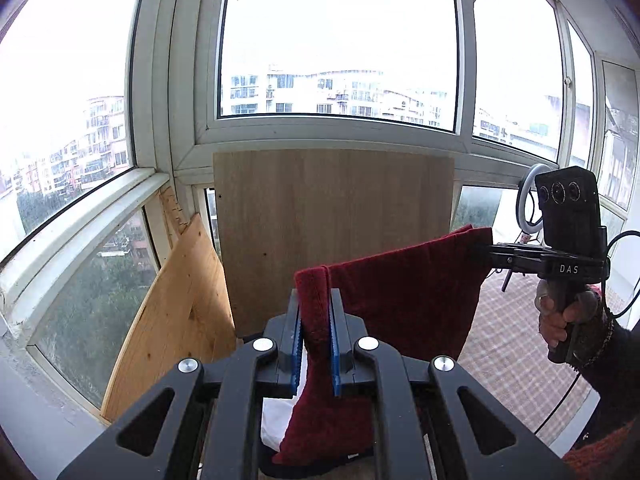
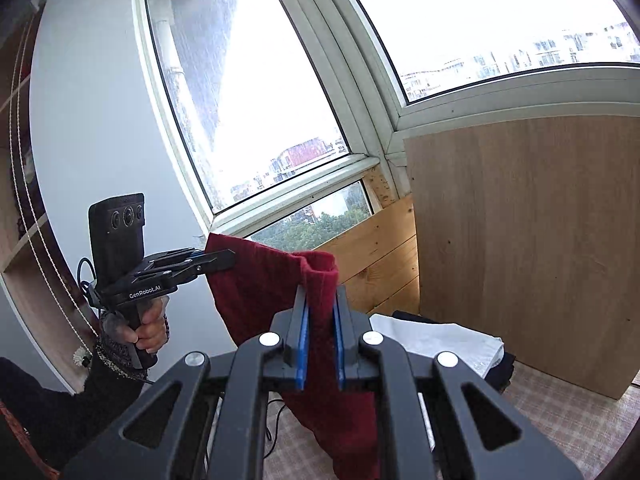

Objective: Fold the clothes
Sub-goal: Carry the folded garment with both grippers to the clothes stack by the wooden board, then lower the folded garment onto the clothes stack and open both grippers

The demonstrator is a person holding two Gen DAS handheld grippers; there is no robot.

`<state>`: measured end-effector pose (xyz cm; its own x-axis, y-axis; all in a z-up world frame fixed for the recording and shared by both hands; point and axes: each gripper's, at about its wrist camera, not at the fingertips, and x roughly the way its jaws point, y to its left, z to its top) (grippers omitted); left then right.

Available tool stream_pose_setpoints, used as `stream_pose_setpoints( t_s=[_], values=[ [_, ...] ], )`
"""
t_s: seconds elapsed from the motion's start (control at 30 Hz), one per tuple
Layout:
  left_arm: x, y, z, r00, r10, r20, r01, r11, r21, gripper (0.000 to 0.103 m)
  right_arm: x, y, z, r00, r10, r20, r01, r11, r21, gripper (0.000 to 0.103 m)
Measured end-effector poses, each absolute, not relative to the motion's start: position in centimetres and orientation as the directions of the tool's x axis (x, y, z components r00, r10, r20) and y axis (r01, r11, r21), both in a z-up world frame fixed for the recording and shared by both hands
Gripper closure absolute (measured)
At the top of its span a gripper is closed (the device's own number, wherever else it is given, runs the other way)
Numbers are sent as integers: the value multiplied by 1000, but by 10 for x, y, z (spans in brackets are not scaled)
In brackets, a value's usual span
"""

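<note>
- By the window point(image 1: 338, 40), a pale wooden plank point(image 1: 176, 312) leans against the frame at the far left, and a taller brown board point(image 1: 336, 236) stands just beside it.
- The left gripper point(image 1: 314, 344) is raised in front of that board, its blue-padded jaws clenched on one corner of a dark red garment point(image 1: 404, 296); a bunched fold of cloth sticks up above the pads.
- From that corner the garment stretches across in the air as a sagging band, with the rest hanging down below the left gripper.
- The right gripper point(image 1: 486, 252) holds the other end, its jaws clamped on the cloth edge, and the person's right hand point(image 1: 568, 312) wraps its handle.
- In the right wrist view the right gripper point(image 2: 320, 344) pinches the red garment point(image 2: 260, 288) between its blue pads, while the left gripper point(image 2: 216, 258) grips the far corner, carried by the left hand point(image 2: 146, 330).
- Low at the right, a folded white cloth point(image 2: 436, 340) lies on dark clothes point(image 2: 500, 372) at the foot of the board, above a checked surface point(image 2: 568, 420).
</note>
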<state>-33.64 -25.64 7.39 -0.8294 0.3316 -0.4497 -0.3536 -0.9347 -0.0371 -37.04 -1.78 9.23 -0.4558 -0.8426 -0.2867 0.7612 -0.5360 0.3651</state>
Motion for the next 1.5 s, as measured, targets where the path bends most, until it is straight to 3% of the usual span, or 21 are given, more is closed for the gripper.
stream_pose_setpoints(
  t_s=[0.23, 0.53, 0.73, 0.8, 0.87, 1.0, 1.17, 1.27, 1.4, 1.5],
  values=[
    [-370, -259, 60, -808, 294, -510, -331, -943, -21, 93, -399, -33, 83, -452, -825, -340, 724, -562, 400, 93],
    [-537, -265, -59, -641, 314, -701, -267, -947, -180, 93, -535, -52, -10, -465, -700, -542, 553, -707, 441, 93],
    [-598, -267, -118, -522, 300, -798, -212, -952, -219, 88, -590, -71, -75, -410, -595, -691, 507, -779, 369, 92],
    [-604, -266, -121, -519, 264, -813, -199, -962, -185, 82, -598, -69, -84, -394, -575, -717, 479, -794, 374, 84],
    [-606, -267, -116, -533, 235, -813, -195, -969, -152, 79, -598, -64, -80, -396, -585, -708, 475, -790, 387, 81],
    [-594, -274, -88, -609, 142, -780, -142, -987, -68, 82, -585, -50, -58, -489, -532, -691, 458, -831, 316, 78],
    [-537, -269, -62, -675, 235, -699, -213, -970, -120, 82, -544, -49, -25, -569, -570, -593, 564, -795, 223, 78],
    [-524, -253, -86, -612, 289, -736, -269, -951, -150, 79, -541, -77, -43, -497, -566, -657, 615, -765, 194, 78],
    [-530, -255, -129, -545, 164, -822, -197, -978, -64, 79, -555, -85, -87, -453, -469, -758, 586, -797, 143, 78],
    [-522, -271, -128, -544, 168, -822, -144, -984, -106, 78, -544, -62, -74, -479, -464, -745, 543, -824, 163, 78]
  ],
)
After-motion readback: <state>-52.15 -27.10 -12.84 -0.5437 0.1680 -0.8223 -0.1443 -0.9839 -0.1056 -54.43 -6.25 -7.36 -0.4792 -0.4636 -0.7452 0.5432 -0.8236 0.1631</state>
